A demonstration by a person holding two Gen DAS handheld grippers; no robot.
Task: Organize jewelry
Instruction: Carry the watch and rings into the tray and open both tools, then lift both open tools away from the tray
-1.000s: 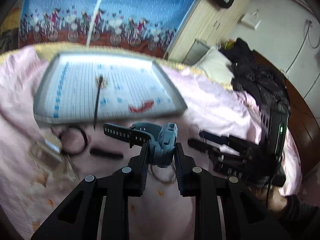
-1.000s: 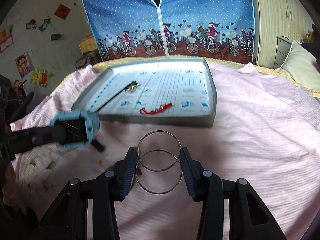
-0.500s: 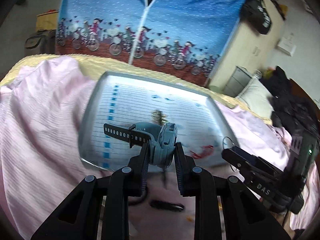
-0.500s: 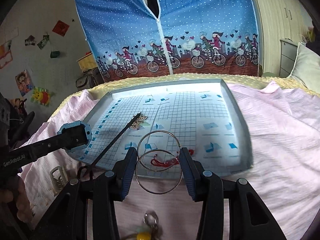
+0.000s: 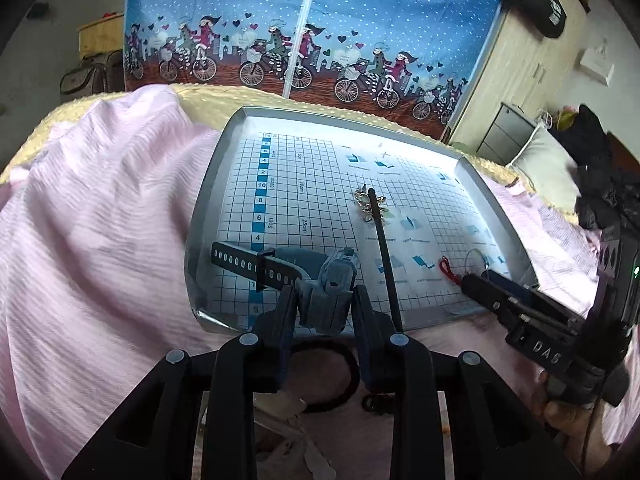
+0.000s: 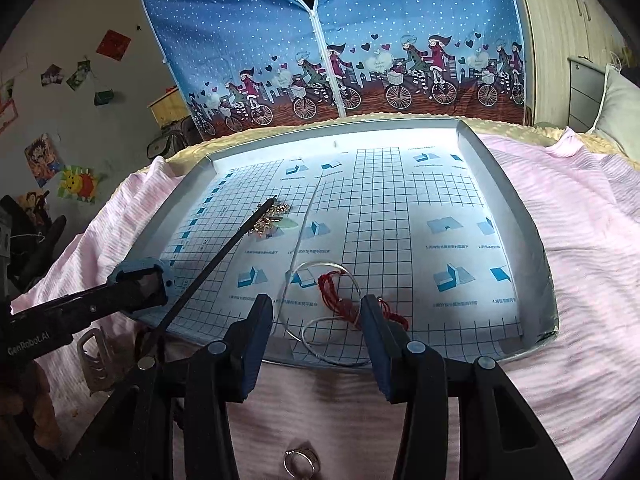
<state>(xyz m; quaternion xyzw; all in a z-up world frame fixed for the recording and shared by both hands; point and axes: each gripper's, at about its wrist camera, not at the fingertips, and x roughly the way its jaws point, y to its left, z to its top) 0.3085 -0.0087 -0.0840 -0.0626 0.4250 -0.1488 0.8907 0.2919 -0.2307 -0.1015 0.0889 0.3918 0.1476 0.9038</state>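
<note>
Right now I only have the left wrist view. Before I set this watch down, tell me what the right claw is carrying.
Observer: Two hoop earrings, spanning the right claw pad to pad, over the tray's near edge.
Operator: Report what lies under them.
Observer: The red cord bracelet, on the tray directly beneath the hoops.
Operator: Name anything loose behind that claw.
Observer: A silver ring on the pink bedding, short of the tray.

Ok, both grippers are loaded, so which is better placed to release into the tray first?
Right gripper: its hoops hang over the tray floor; the left gripper has its watch only at the near rim.
</note>
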